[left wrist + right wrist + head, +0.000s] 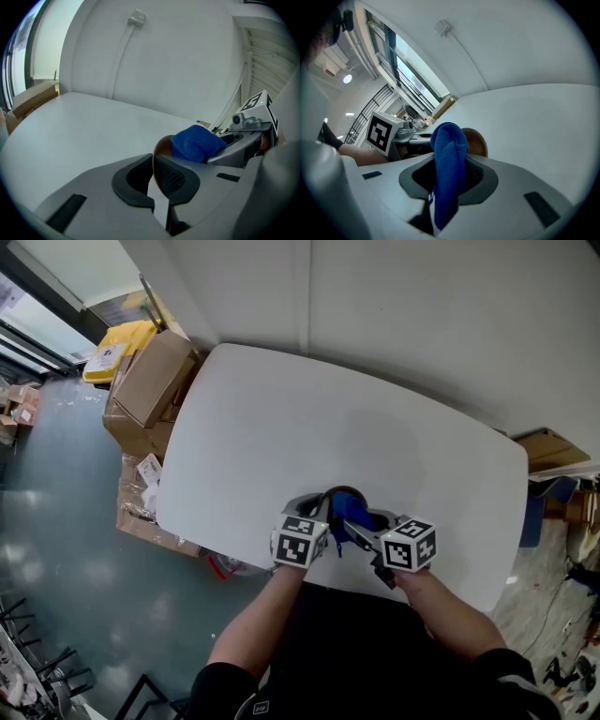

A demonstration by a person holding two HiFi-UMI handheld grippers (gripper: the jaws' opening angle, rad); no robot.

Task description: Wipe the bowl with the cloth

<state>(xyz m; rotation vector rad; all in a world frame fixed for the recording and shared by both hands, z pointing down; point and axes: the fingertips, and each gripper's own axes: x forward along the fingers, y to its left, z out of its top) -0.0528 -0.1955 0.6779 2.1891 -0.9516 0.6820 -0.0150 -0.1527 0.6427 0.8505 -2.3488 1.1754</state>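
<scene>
The brown bowl (330, 502) sat low in the centre of the head view, close to the near edge of the white table (281, 427). The left gripper (153, 176) was clamped on the bowl's thin rim, which ran edge-on between its dark pads. A blue cloth (448, 159) stood folded upright in the clenched jaws of the right gripper (447, 187), its top pressed against the bowl (how far inside it reached, no view showed clearly). In the head view the two marker cubes sat side by side just below the bowl. Cardboard boxes (155, 376) were stacked off the table's corner at the upper left, and a pale wall (422, 315) filled the top of the frame.
</scene>
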